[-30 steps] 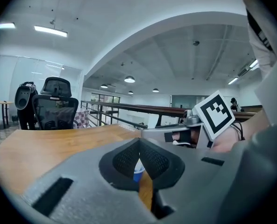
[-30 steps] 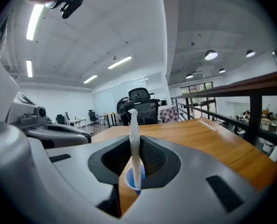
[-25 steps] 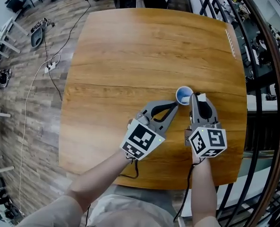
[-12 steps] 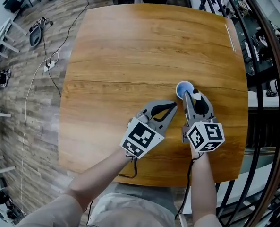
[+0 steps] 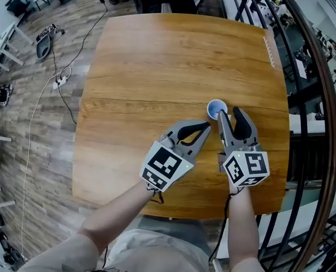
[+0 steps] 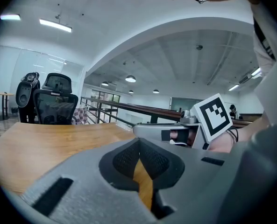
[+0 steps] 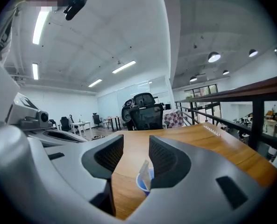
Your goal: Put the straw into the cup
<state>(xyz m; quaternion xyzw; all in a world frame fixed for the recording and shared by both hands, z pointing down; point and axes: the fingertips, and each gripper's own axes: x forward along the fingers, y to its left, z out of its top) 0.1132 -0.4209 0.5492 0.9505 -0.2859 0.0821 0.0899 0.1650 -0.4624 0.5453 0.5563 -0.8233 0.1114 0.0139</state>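
Observation:
A small blue cup (image 5: 216, 109) stands on the wooden table (image 5: 156, 67), right of centre. In the right gripper view, a pale straw (image 7: 145, 171) leans out of the cup (image 7: 141, 185). My right gripper (image 5: 230, 114) hangs just above and on the near side of the cup. Its jaws have just been opening, and they now stand open (image 7: 136, 140) with the straw below and beyond them, untouched by the pads. My left gripper (image 5: 204, 127) is shut and empty, a little to the left of the cup; in the left gripper view its pads meet (image 6: 139, 141).
A dark metal railing (image 5: 303, 123) runs along the table's right side. An office chair (image 7: 145, 110) stands at the far edge. Cables and a power strip (image 5: 59, 79) lie on the wooden floor to the left.
The right gripper's jaws have gone from shut to open. It swung from right of the cup to over it, then drew back toward me, leaving the straw in the cup. The left gripper has hardly shifted.

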